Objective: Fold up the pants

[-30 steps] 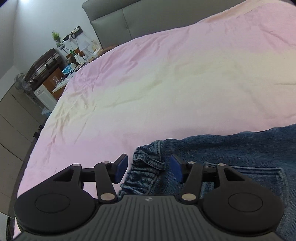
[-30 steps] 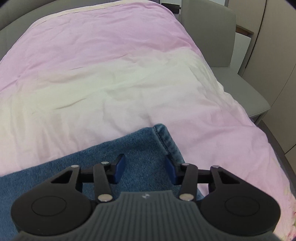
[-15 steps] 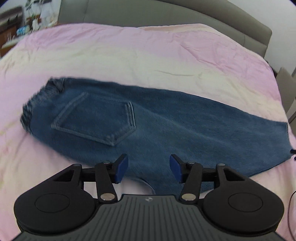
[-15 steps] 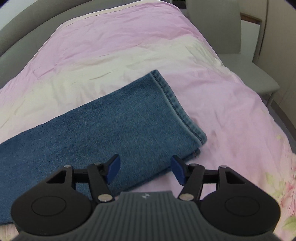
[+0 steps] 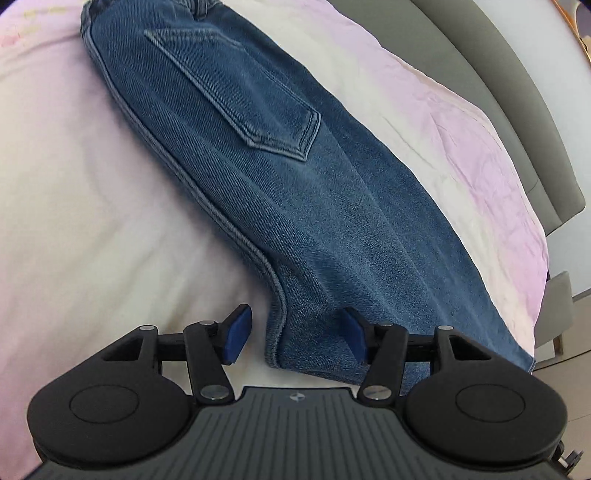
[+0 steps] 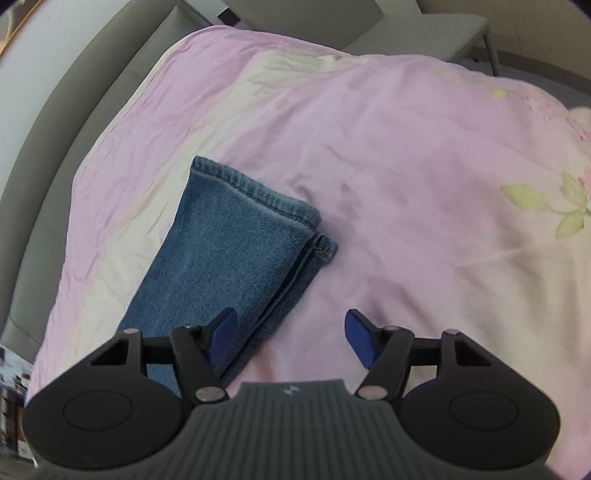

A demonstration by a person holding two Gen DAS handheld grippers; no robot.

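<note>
Blue jeans (image 5: 280, 173) lie flat on the pink bedspread, folded lengthwise, back pocket (image 5: 236, 92) facing up and waistband at the top left of the left wrist view. My left gripper (image 5: 293, 338) hovers at the crotch seam edge, its jaws opening, with denim edge below the gap but no pad pressing it. In the right wrist view the stacked leg hems (image 6: 258, 206) lie on the bed. My right gripper (image 6: 291, 338) hangs beside the leg's lower edge, jaws opening, nothing held; its left fingertip sits over the denim.
The pink and cream bedspread (image 6: 424, 155) covers the whole bed, with a flower print (image 6: 546, 199) at the right. A grey padded headboard (image 5: 498, 81) runs along the far side. A grey chair (image 6: 424, 26) stands beyond the bed's edge.
Both grippers have pulled back from the jeans and rolled, so the jeans now run diagonally in both views. The right jaws stand wider than before.
</note>
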